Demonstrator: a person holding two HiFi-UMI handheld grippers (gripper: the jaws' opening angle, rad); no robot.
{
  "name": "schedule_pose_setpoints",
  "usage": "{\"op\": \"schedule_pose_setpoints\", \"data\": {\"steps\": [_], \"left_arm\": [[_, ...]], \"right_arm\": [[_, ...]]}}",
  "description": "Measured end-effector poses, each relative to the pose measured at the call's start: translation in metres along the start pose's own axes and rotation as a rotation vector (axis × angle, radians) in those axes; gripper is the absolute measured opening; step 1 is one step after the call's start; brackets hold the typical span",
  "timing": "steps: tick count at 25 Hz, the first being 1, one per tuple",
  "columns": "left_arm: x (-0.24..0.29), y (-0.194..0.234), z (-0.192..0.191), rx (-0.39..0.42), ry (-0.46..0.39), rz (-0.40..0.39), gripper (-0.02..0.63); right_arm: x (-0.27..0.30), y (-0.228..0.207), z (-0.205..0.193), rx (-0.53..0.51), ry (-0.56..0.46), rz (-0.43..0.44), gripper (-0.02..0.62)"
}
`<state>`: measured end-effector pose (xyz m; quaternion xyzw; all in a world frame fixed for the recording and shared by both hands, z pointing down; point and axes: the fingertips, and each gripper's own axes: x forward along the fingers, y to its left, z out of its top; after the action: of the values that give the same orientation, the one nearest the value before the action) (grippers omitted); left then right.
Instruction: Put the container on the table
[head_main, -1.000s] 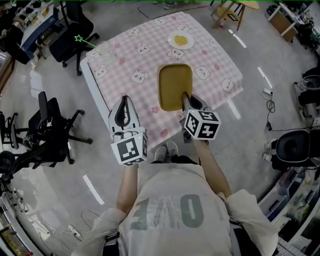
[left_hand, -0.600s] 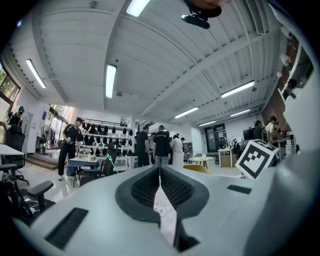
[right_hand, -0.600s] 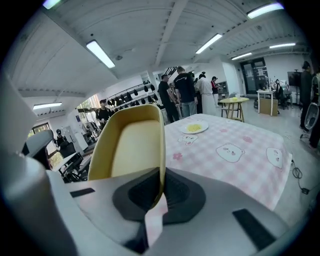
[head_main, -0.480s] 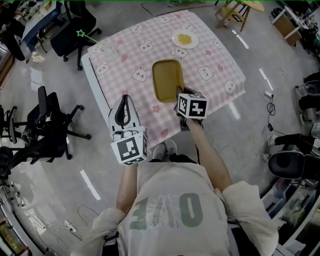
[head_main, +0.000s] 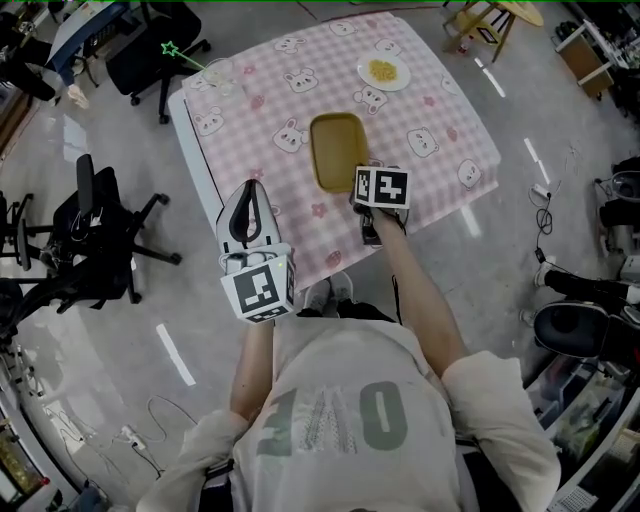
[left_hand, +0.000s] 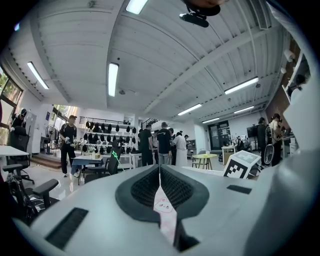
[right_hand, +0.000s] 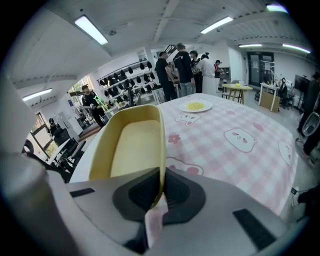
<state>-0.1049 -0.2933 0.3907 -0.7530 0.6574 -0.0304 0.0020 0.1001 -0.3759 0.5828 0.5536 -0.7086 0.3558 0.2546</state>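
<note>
The yellow rectangular container (head_main: 338, 150) is over the pink bear-print tablecloth (head_main: 440, 120), near the table's front edge. My right gripper (head_main: 363, 183) is shut on the middle of its near rim. In the right gripper view the container (right_hand: 131, 145) stretches away from the jaws and my right gripper (right_hand: 161, 189) pinches its thin rim. I cannot tell whether its base touches the cloth. My left gripper (head_main: 249, 195) hangs left of the table's front edge, over the floor, shut on nothing. The left gripper view shows my left gripper (left_hand: 160, 186) pointing across the room.
A white plate of yellow food (head_main: 384, 72) sits at the far side of the table. A clear glass (head_main: 218, 75) stands at its far left corner. Black office chairs (head_main: 95, 250) are at the left and a wooden stool (head_main: 490, 20) at the upper right. People stand far off (right_hand: 182, 67).
My right gripper has moved forward over the table with the container in it. The left gripper has hardly moved.
</note>
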Motion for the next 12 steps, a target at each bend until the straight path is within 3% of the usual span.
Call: {"op": "schedule_pose_setpoints", "data": {"steps": [12], "left_arm": [[0.0001, 0.001, -0.0055, -0.012, 0.007, 0.011, 0.031]], "right_arm": [[0.0125, 0.0015, -0.007, 0.048, 0.09, 0.018, 0.034]]}}
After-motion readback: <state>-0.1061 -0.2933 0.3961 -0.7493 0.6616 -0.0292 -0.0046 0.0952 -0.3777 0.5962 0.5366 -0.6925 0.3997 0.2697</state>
